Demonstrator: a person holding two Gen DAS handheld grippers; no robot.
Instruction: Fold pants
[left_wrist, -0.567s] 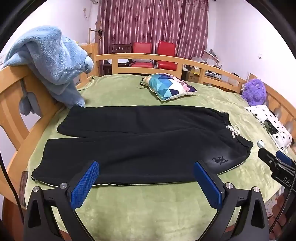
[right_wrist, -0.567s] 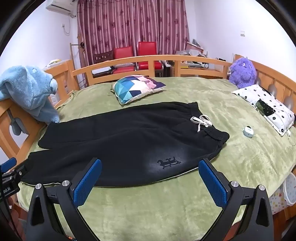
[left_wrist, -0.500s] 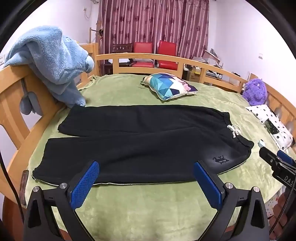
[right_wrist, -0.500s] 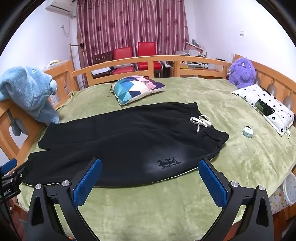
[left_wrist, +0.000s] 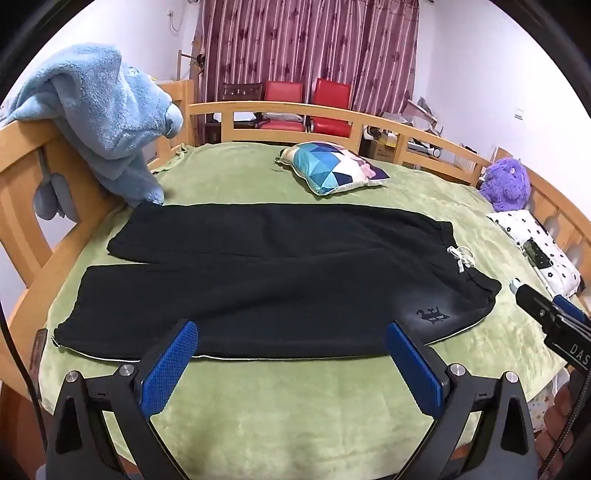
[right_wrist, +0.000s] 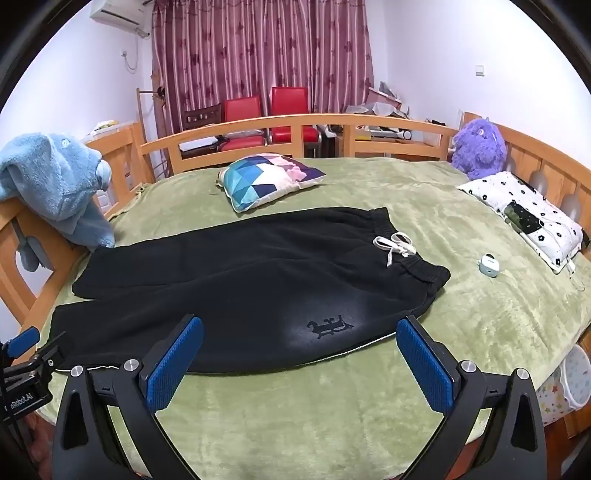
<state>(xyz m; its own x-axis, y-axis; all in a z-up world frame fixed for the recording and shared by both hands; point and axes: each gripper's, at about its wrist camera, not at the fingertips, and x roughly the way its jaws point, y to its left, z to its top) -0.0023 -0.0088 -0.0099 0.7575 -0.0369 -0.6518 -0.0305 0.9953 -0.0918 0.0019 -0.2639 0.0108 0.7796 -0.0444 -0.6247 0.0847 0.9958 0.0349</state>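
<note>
Black pants (left_wrist: 280, 273) flat, unfolded, along bed (left_wrist: 295, 406) near edge. Left hand-held gripper (left_wrist: 291, 362) and right hand-held gripper (right_wrist: 299, 363) both spread, holding nothing.

A green plush blanket (right_wrist: 332, 406) covers the bed and fills the lower half of both frames, ringed by a curved wooden bed rail (right_wrist: 295, 123). At the upper left a light blue plush towel (left_wrist: 103, 118) hangs over the rail. Near the centre top lies a cushion with a blue, white and pink triangle pattern (right_wrist: 266, 179). Behind the rail stand two red chairs (right_wrist: 266, 110) before maroon striped curtains (right_wrist: 258, 48). At the right edge a purple plush toy (right_wrist: 478, 146) sits against the rail, just beside a white pillow with black flowers (right_wrist: 532, 210). A small pale earbud case (right_wrist: 488, 264) rests on the blanket near that pillow. An air conditioner (right_wrist: 118, 14) is mounted at the upper left of the right wrist view.
</note>
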